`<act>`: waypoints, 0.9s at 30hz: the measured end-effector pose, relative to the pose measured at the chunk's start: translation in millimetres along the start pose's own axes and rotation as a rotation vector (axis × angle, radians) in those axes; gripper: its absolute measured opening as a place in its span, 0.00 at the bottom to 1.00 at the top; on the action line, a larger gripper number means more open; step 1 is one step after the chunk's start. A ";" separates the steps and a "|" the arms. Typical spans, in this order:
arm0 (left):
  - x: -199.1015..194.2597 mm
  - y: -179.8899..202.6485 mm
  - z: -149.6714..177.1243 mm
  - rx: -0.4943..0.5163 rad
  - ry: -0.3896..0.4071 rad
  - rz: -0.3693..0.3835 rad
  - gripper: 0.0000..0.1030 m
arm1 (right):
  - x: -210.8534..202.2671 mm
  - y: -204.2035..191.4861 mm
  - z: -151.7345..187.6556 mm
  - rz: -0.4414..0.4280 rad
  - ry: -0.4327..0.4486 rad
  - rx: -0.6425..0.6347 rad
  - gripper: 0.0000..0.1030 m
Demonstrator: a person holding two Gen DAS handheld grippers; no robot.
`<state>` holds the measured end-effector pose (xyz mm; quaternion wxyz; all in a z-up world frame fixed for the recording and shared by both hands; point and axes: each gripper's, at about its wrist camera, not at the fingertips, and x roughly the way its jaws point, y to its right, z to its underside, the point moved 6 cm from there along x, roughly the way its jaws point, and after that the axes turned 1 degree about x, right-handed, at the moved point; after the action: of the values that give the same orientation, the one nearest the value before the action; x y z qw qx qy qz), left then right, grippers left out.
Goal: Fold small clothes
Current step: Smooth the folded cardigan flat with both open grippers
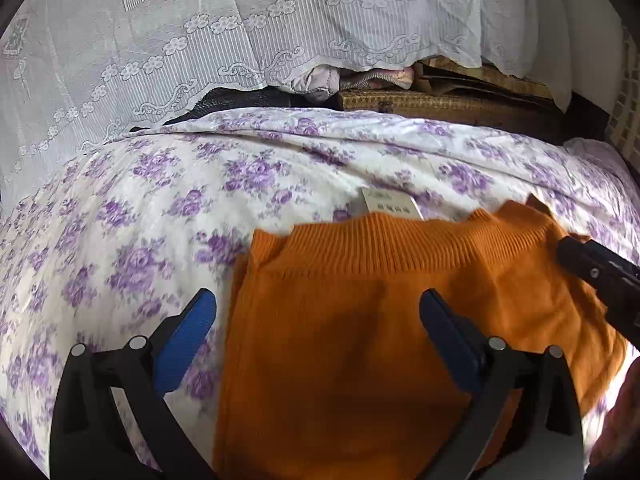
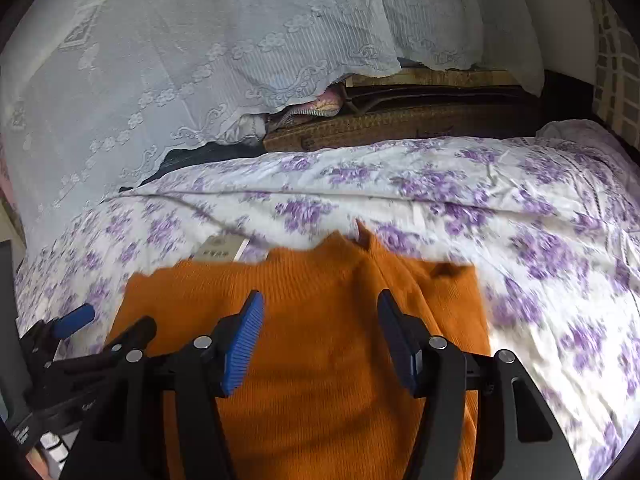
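Orange knit garment (image 1: 360, 320) lies on the bed (image 1: 120, 220), on the purple-flowered cover, ribbed hem or collar edge toward the far side. A paper tag (image 1: 390, 202) sticks out from under that far edge. The knit looks already doubled: its left edge runs straight, and an extra layer shows near the far right corner in the right wrist view. Whether this is a first or later fold cannot be told.

Left gripper (image 1: 318, 334): jaws released, spread wide, one finger over the bed cover, the other over the knit, holding nothing. Right gripper (image 2: 320, 336): jaws released, both fingers above the middle of the garment, nothing between them. Contact with the cloth cannot be confirmed for either.

Judgement: folding is under way but not finished. The far right corner is uneven and the tag is exposed; at least one further fold and a tidy-up appear to remain.

Behind the bed: lace curtain (image 1: 200, 60), wicker case (image 1: 440, 104).
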<state>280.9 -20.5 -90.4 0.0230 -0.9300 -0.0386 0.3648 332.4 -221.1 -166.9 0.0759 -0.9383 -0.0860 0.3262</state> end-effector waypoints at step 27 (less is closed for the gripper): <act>0.2 4.1 13.6 0.071 0.015 -0.071 0.96 | 41.0 13.5 59.8 0.054 0.017 -0.074 0.80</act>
<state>272.0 -24.4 -100.8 0.0692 -0.9293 -0.0583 0.3580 328.2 -220.4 -240.5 0.0332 -0.9452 -0.0721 0.3167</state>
